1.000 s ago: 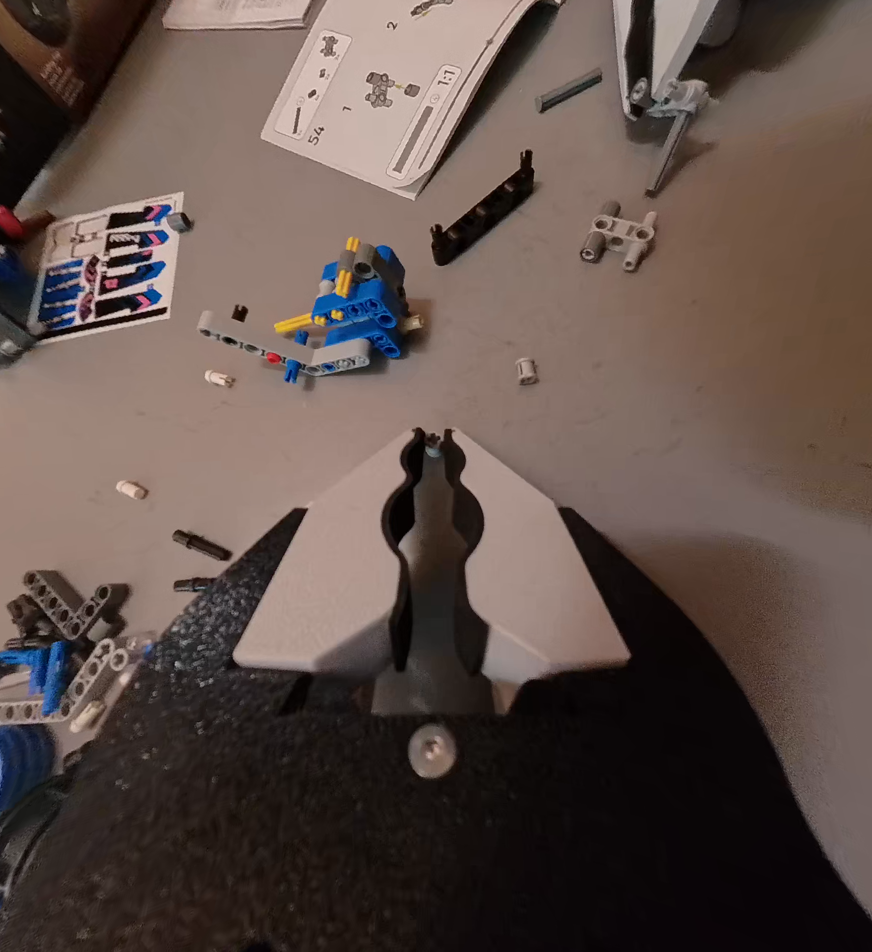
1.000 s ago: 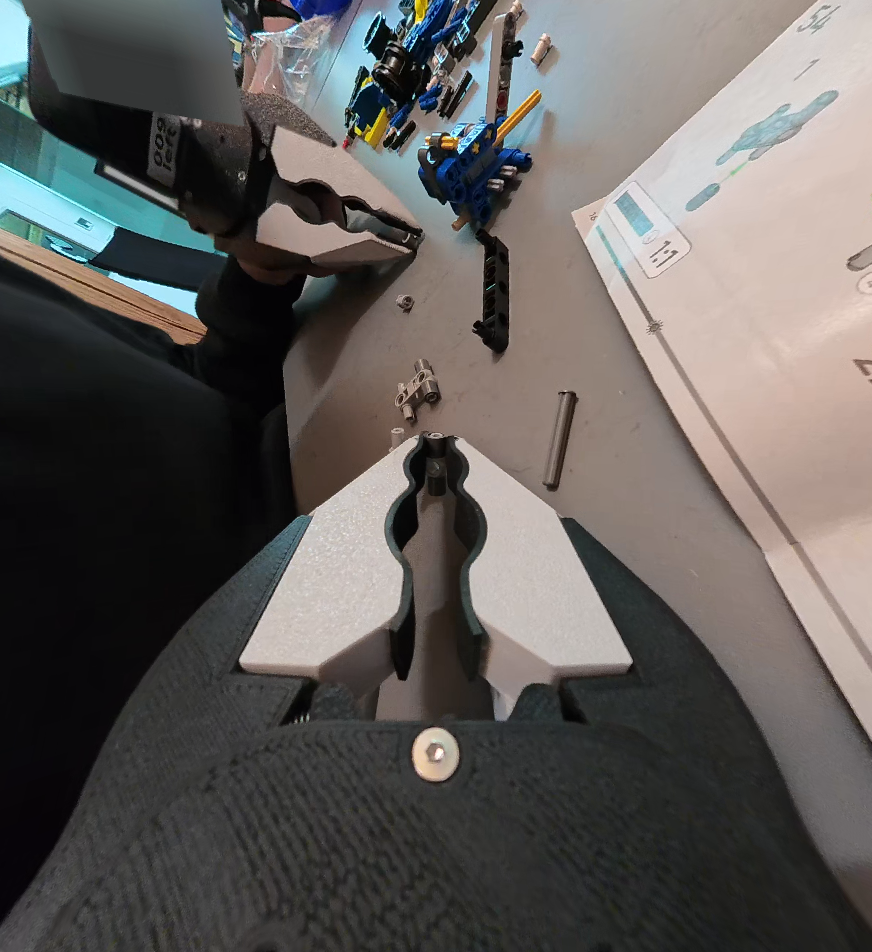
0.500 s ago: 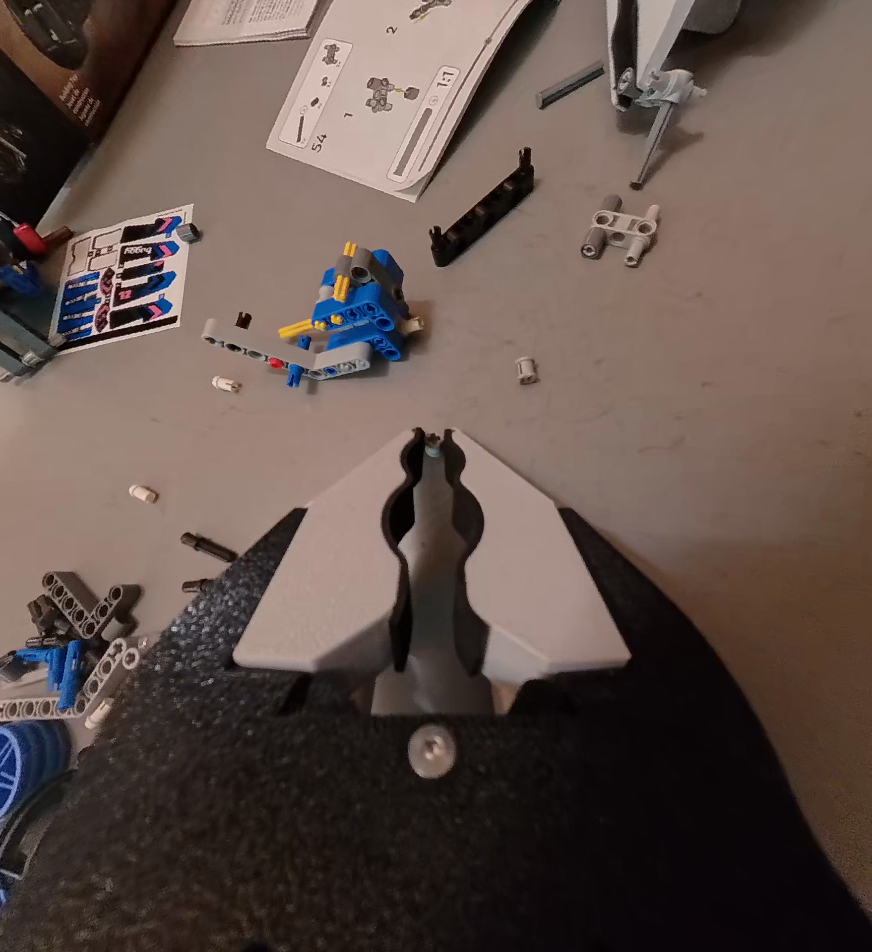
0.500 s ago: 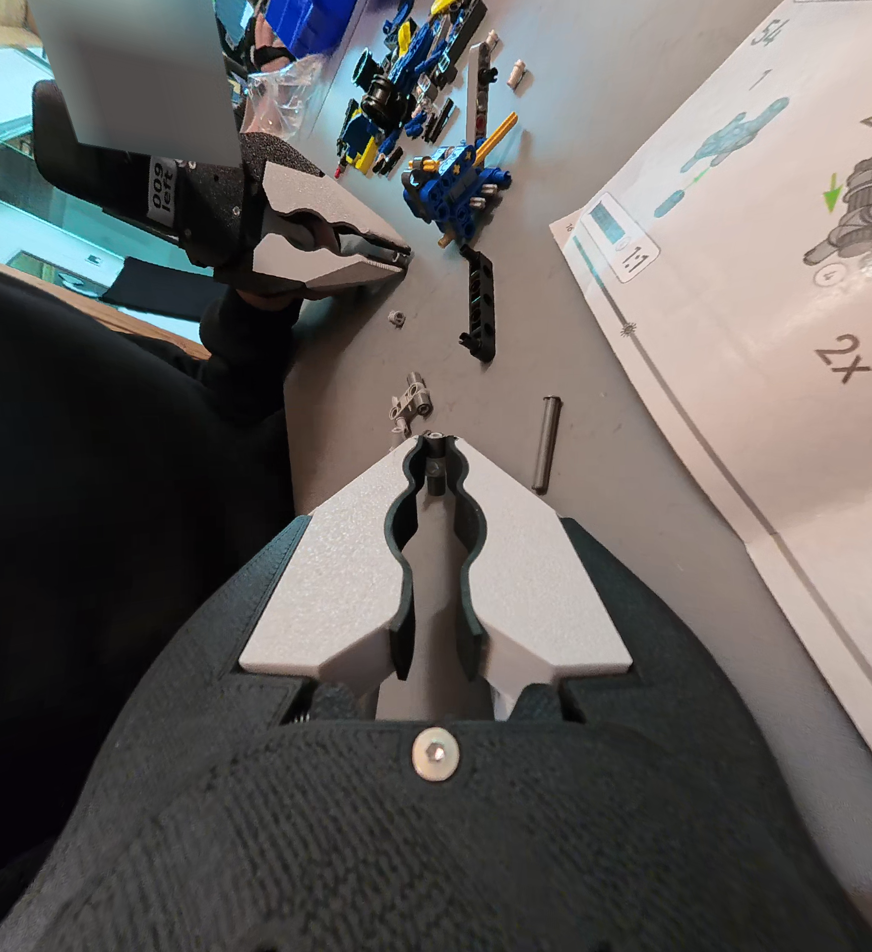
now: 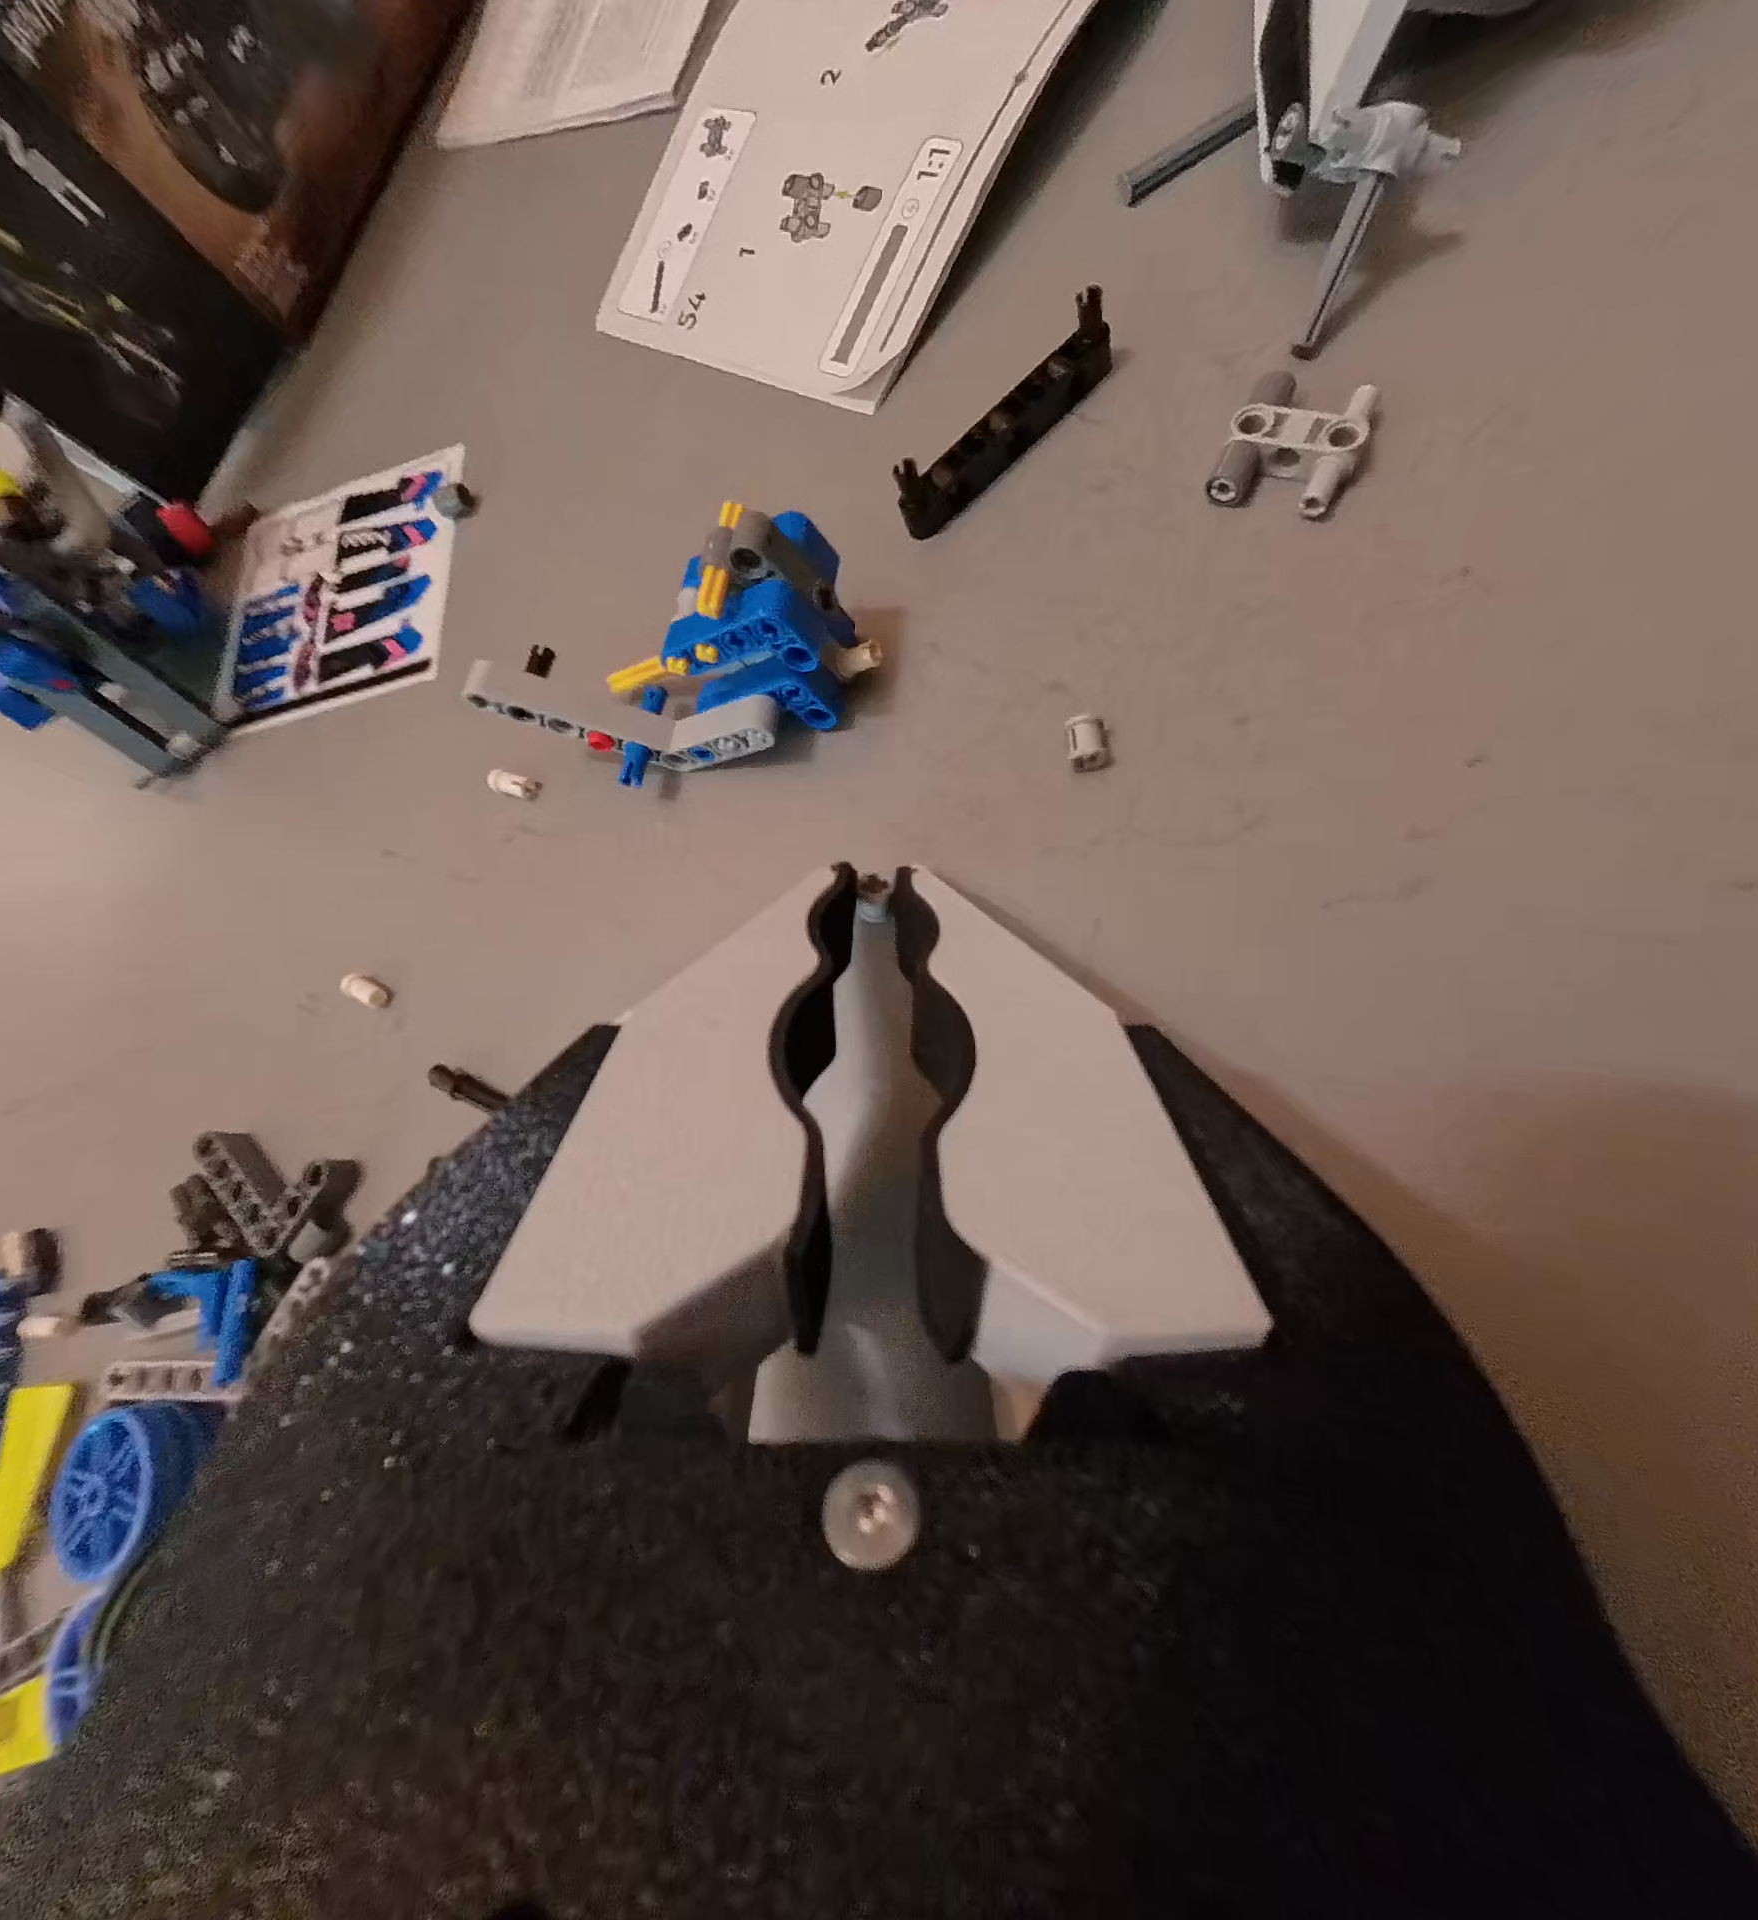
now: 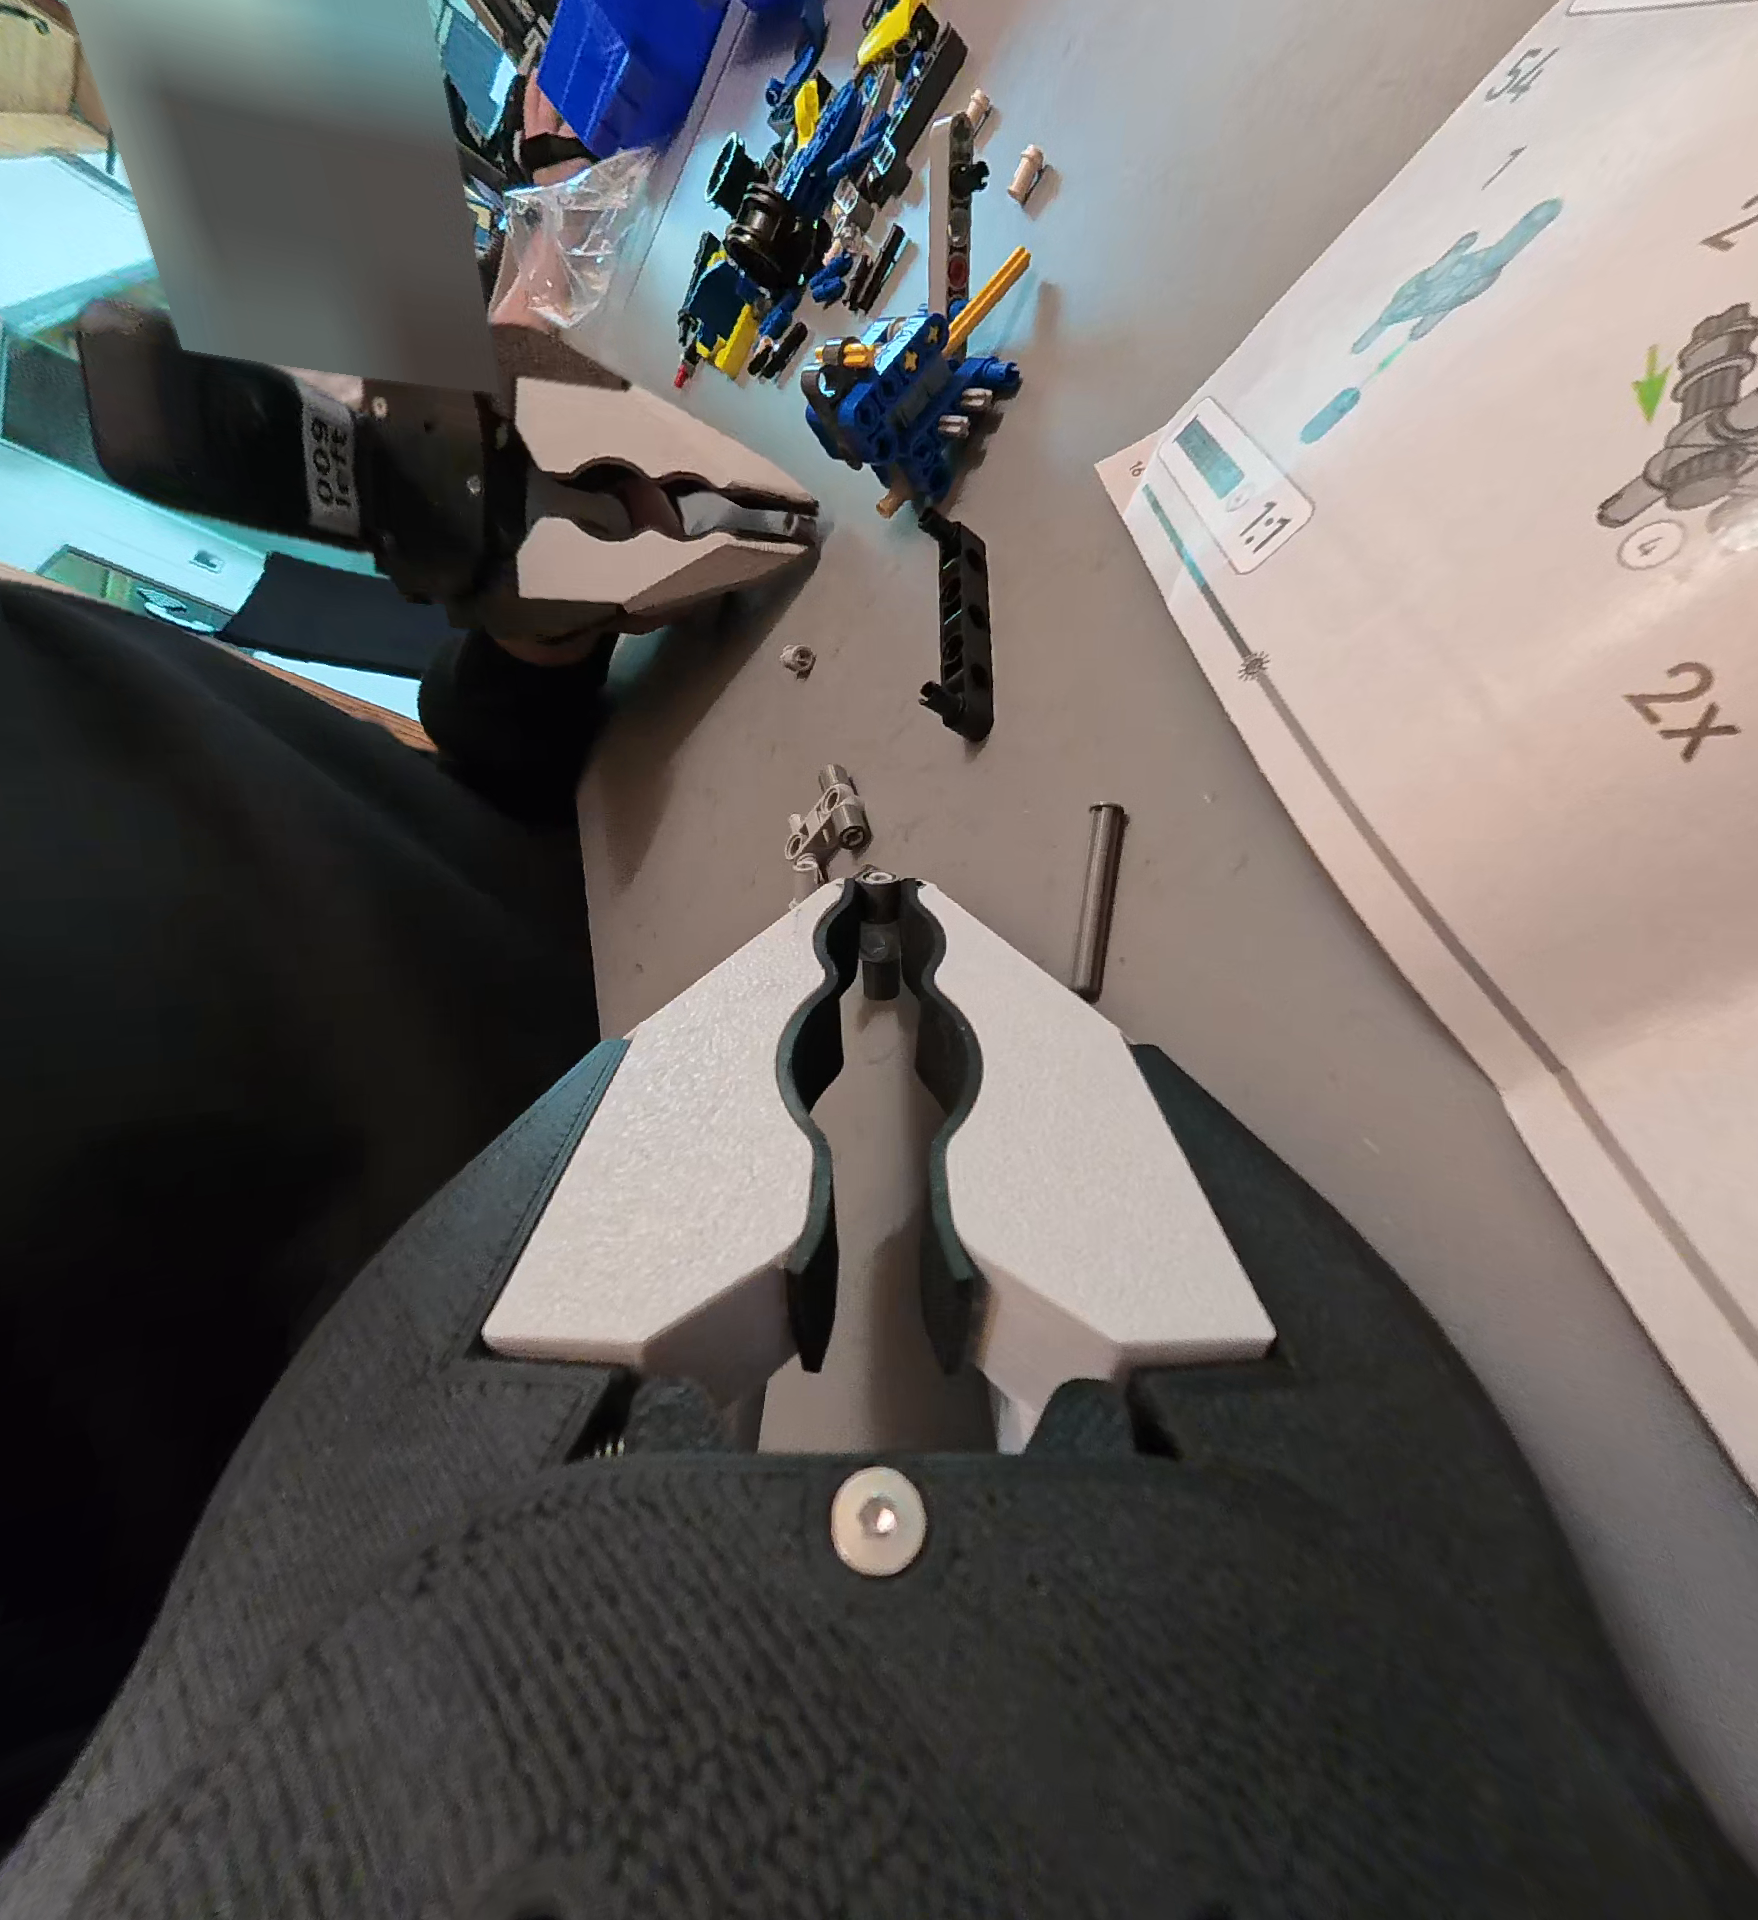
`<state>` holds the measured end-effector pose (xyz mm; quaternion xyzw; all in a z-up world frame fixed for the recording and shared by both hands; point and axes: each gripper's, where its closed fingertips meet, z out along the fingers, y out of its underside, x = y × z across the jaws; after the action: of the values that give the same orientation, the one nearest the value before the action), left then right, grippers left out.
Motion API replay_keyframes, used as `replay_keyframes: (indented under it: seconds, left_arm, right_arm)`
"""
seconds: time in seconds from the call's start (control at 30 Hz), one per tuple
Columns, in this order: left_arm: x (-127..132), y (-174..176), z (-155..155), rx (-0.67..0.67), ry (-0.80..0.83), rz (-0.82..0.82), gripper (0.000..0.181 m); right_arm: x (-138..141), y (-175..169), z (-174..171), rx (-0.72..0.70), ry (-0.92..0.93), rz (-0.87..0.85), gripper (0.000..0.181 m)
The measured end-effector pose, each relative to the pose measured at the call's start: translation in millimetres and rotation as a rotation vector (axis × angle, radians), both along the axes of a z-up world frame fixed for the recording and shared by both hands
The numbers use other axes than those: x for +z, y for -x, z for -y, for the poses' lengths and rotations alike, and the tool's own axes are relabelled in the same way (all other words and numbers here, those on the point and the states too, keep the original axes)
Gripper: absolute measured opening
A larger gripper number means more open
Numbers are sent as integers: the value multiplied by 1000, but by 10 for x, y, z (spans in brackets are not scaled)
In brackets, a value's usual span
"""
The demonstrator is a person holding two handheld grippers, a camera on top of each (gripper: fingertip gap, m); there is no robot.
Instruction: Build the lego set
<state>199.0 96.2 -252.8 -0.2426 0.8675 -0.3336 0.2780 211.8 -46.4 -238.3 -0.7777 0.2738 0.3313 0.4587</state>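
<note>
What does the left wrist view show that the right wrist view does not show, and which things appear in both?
Only the left wrist view shows the sticker sheet and the blue wheel. Only the right wrist view shows the clear plastic bag and the table's near edge. Both show the blue assembly, the black beam, the grey connector and the instruction booklet.
</note>
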Motion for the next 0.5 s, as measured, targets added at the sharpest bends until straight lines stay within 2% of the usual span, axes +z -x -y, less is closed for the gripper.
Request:
replay_keyframes:
  seconds: [0.2, 0.33, 0.5]
  left_arm:
    - [23, -1, -77, 16, -47, 71, 4]
    - [106, -102, -133, 2, -83, 191, 9]
    - [327, -259, -135, 61, 84, 219, 24]
  right_arm:
    - [-4, 0, -3, 0, 3, 0, 6]
    - [-6, -5, -4, -4, 3, -4, 6]
    - [-7, -18, -7, -11, 3, -11, 6]
